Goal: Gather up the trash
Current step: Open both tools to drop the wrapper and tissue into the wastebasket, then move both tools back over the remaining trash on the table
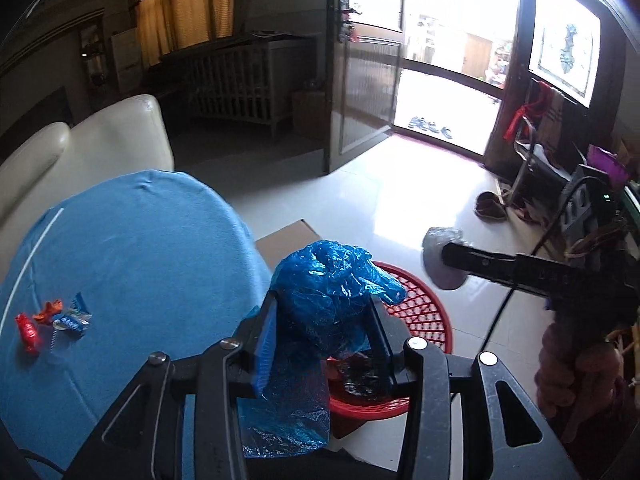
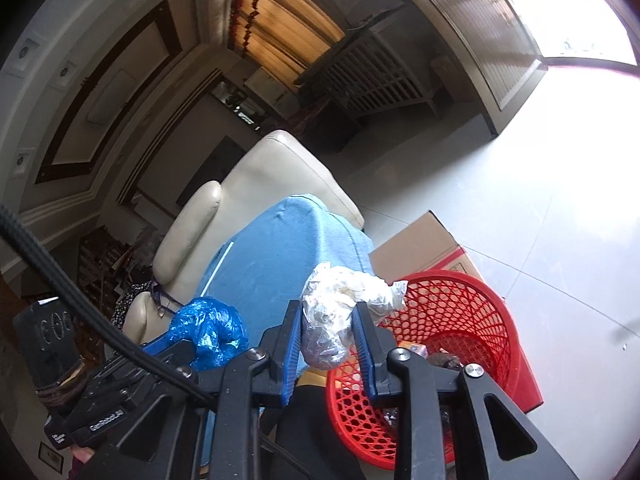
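Note:
My left gripper is shut on a crumpled blue plastic bag, held at the near edge of the red mesh basket. My right gripper is shut on a crumpled clear plastic bag, held beside the red basket. The right gripper with its clear bag shows at the right of the left wrist view. The left gripper with the blue bag shows at the left of the right wrist view. Several candy wrappers lie on the blue-covered table.
The basket holds some dark trash and stands on a cardboard box on the white tiled floor. A cream sofa is behind the table. An open doorway and cluttered items are at the right.

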